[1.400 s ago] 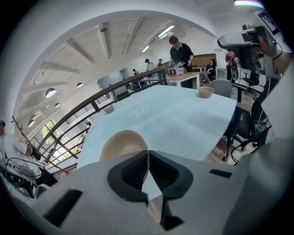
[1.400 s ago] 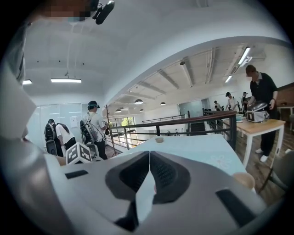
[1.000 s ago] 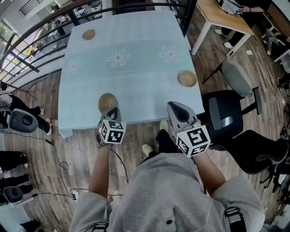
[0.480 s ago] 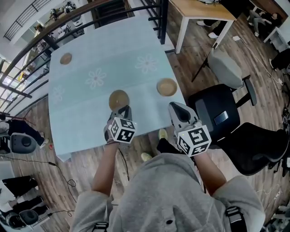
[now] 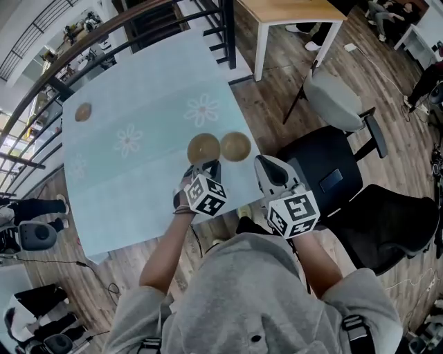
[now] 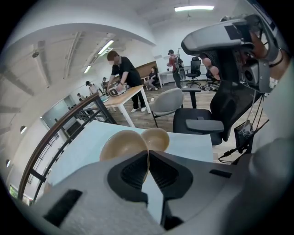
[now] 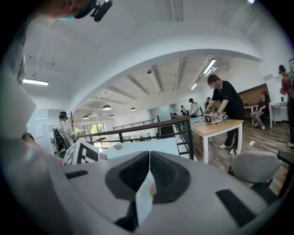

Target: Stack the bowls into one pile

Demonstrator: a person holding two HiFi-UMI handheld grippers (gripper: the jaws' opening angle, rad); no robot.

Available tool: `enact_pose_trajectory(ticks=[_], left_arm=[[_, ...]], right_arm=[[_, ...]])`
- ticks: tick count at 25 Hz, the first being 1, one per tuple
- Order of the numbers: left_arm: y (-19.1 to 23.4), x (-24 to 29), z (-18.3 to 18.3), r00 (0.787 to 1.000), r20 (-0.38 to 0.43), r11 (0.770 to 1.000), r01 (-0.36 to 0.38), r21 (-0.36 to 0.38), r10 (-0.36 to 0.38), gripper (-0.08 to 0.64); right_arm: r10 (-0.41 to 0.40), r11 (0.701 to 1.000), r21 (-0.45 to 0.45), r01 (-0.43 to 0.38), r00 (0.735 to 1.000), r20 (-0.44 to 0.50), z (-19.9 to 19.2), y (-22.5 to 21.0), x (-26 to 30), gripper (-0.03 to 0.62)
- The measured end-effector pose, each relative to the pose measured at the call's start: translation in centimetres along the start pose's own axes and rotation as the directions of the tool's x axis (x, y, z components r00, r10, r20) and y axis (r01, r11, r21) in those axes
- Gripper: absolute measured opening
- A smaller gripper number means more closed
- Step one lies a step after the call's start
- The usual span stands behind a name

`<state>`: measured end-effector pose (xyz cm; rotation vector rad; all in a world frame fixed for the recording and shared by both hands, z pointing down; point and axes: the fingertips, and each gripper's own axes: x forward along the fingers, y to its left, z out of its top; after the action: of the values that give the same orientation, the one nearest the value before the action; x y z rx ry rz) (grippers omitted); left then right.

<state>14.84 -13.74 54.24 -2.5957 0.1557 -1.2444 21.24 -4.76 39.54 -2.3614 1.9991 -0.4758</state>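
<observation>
Three tan bowls are on the light blue tablecloth [image 5: 138,180]. My left gripper [image 5: 210,165] is shut on the near rim of one bowl [image 5: 203,147], which sits by the table's right edge. In the left gripper view the jaws [image 6: 148,152] pinch that bowl's [image 6: 120,145] rim. A second bowl [image 5: 235,146] [image 6: 156,138] stands just to its right, touching it or nearly so. The third bowl [image 5: 83,111] is far off at the back left corner. My right gripper [image 5: 266,164] [image 7: 149,154] is shut on nothing, off the table's right edge.
A black office chair [image 5: 332,181] and a grey chair [image 5: 337,97] stand right of the table. A wooden desk [image 5: 291,10] is behind them. A dark railing [image 5: 41,90] runs along the table's far side. People stand in the background [image 6: 123,73].
My left gripper has brought its bowl rightward across the cloth until it is beside the second bowl. The right gripper stayed shut near the table's right edge.
</observation>
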Motion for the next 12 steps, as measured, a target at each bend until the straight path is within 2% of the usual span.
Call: enact_pose_trajectory(ticks=[5,12], left_arm=[[-2.0,2.8,1.4,0.999,-0.028,0.997,0.047,0.058,-0.046,0.026],[-4.0,5.8,2.7,0.994,-0.062,0.991,0.098,0.096,-0.092,0.026]], right_arm=[[-0.026,0.999,0.025,0.026,1.000,0.003,-0.4,-2.9,-0.1,0.028],[-0.052,0.997,0.056,0.052,0.999,-0.002,-0.9,-5.9,-0.3,0.028]])
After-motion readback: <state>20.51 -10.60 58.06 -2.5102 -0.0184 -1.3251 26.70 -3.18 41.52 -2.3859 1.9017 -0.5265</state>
